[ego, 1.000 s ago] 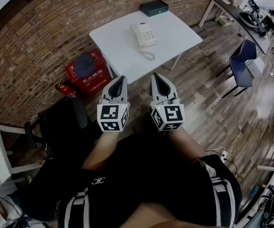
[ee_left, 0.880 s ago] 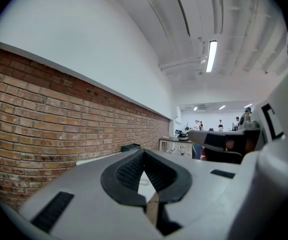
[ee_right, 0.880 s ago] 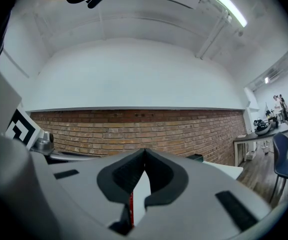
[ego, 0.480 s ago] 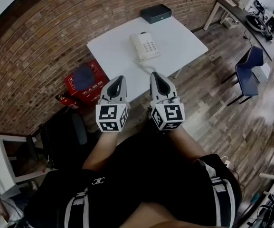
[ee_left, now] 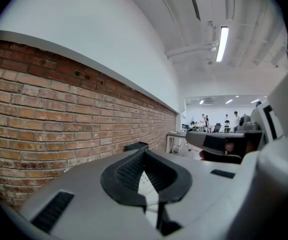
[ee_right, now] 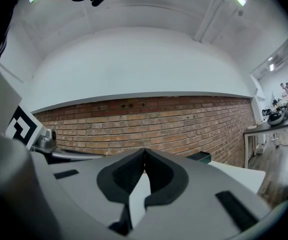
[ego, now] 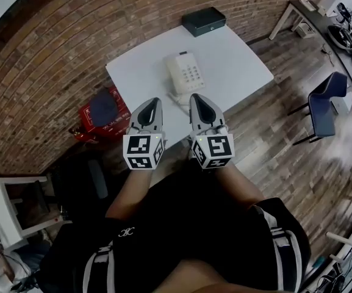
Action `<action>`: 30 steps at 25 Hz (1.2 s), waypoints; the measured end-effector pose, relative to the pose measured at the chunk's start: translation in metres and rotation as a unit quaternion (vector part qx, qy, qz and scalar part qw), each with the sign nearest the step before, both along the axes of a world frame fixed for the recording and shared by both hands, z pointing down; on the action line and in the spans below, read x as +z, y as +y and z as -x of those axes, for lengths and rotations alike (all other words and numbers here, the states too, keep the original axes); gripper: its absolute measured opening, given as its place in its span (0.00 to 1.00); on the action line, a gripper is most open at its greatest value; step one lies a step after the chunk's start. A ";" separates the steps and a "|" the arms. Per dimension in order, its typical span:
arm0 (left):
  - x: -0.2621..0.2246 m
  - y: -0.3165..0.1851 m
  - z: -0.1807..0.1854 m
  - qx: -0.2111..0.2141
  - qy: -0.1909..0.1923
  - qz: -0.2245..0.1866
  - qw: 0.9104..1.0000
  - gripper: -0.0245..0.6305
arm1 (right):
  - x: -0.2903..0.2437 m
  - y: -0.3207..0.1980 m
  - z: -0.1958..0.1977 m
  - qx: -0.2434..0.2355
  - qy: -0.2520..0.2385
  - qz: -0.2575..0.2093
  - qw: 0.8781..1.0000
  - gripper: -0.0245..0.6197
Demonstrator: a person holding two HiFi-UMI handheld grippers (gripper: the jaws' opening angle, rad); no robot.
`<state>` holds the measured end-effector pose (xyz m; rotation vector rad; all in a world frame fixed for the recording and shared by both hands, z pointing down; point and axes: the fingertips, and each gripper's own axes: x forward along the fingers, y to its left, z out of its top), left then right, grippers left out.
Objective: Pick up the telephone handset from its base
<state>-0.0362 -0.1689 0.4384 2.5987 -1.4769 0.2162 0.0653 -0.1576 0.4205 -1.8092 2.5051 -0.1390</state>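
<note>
A white telephone (ego: 185, 72) sits on a white table (ego: 243, 60), its handset (ego: 176, 73) lying in the cradle along the base's left side. The coiled cord (ego: 177, 96) hangs toward the table's near edge. My left gripper (ego: 153, 102) and right gripper (ego: 198, 97) are held side by side, level, their tips just over the near edge of the table and short of the phone. In the left gripper view the left gripper (ee_left: 144, 151) has its jaws shut and holds nothing. In the right gripper view the right gripper (ee_right: 144, 149) is likewise shut and holds nothing.
A black box (ego: 204, 21) lies at the table's far edge against the brick wall (ego: 53, 54). A red box (ego: 102, 112) stands on the floor left of the table. A blue chair (ego: 327, 96) stands to the right, and a small white table (ego: 2, 203) to the left.
The table and telephone have come nearer to both grippers. The gripper tips, which were over the floor before, now reach the table's near edge. Both jaws stay shut.
</note>
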 end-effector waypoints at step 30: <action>0.013 -0.116 0.001 -0.050 -0.002 0.042 0.998 0.04 | 0.116 -0.178 0.011 -0.049 0.059 0.160 0.984 0.20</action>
